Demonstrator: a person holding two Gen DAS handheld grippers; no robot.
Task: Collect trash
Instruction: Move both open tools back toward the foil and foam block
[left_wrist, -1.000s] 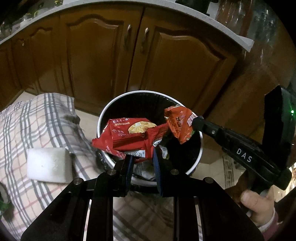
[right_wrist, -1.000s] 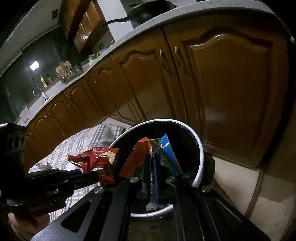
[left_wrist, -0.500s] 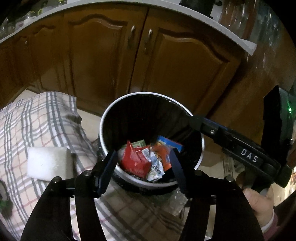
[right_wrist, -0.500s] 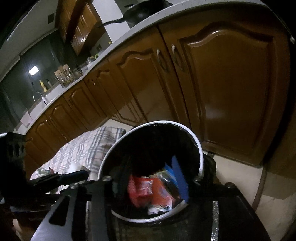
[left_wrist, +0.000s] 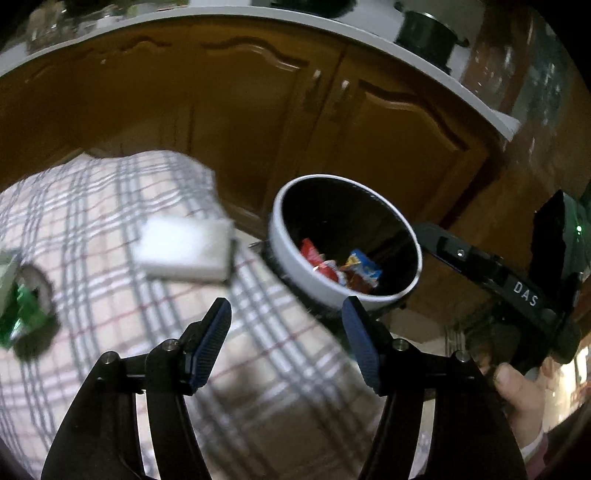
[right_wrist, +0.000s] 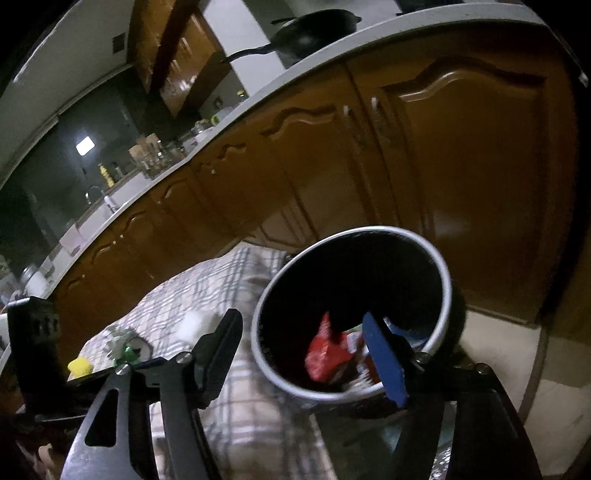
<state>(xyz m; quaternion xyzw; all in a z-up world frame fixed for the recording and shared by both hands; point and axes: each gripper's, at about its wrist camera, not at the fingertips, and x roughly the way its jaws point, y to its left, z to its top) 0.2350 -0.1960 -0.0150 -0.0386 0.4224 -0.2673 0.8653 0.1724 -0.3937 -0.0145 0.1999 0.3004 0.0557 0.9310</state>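
A white-rimmed black trash bin (left_wrist: 291, 243) (right_wrist: 445, 295) stands beside the checked tablecloth (left_wrist: 110, 192) (right_wrist: 192, 295). Red and blue snack wrappers (left_wrist: 343, 267) (right_wrist: 325, 354) lie at its bottom. My left gripper (left_wrist: 286, 323) is open and empty over the cloth, just left of the bin. My right gripper (right_wrist: 303, 328) hangs at the bin's near rim; its jaws are opening with nothing between them. On the cloth lie a white block (left_wrist: 184, 249) (right_wrist: 194, 325), crumpled green foil (left_wrist: 20, 317) (right_wrist: 123, 350) and a yellow piece (right_wrist: 79, 367).
Brown cabinet doors (left_wrist: 258, 110) (right_wrist: 461, 166) under a grey counter stand right behind the bin. A dark pan (right_wrist: 314, 33) and a pot (left_wrist: 428, 33) sit on the counter. A person's hand (left_wrist: 517, 391) holds the right gripper's handle.
Both grippers opened and dropped their wrappers into the bin. The left gripper then swung left from above the bin to over the cloth. The right one drew back slightly.
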